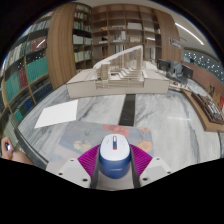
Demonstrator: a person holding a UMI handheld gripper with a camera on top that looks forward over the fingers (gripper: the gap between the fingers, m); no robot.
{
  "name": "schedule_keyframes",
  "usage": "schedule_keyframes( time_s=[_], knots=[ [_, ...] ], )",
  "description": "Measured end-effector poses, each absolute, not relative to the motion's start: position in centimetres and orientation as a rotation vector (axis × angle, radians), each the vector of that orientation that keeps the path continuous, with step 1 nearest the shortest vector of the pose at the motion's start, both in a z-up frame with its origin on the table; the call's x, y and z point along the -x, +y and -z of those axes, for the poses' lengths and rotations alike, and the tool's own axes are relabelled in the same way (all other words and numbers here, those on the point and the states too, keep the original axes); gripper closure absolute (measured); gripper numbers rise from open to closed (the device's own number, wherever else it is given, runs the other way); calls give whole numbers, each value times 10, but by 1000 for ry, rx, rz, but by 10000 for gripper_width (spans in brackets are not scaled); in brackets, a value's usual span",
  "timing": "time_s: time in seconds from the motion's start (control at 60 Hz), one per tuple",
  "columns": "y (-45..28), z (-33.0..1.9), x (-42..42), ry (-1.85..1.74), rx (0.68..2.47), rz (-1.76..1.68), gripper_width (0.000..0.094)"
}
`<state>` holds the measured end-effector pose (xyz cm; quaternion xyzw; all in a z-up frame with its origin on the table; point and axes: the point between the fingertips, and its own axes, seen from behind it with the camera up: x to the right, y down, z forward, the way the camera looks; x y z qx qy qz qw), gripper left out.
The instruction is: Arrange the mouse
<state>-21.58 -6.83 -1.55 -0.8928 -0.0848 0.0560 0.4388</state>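
A blue and white computer mouse [112, 158] sits between my gripper's [112, 165] two fingers, its white top and scroll wheel facing up. The magenta pads [85, 160] press against both of its sides. The gripper holds it above a marble-patterned table [170, 125]. A pink mouse mat [108, 132] lies on the table just ahead of the fingers.
A white sheet of paper [62, 113] lies on the table ahead and to the left. A white architectural model [118, 72] stands at the table's far end. Bookshelves [30, 70] line the left wall. Chairs [212, 105] stand at the right.
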Motion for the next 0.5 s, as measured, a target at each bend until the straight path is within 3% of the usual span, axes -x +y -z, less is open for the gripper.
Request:
schedule_keyframes(
  time_s=[0.1,0.117,0.133,0.217,0.233,0.383,0.5],
  knots=[
    [-70,19,214,-258,2268,-148,377],
    [-72,20,214,-260,2285,-154,344],
    [-75,19,213,-263,2303,-164,229],
    [-81,-3,207,-265,2290,-192,43],
    [-82,-9,205,-270,2278,-199,91],
    [-112,-57,181,-258,2210,-306,94],
    [-139,-75,134,-197,2170,-292,97]
  ],
)
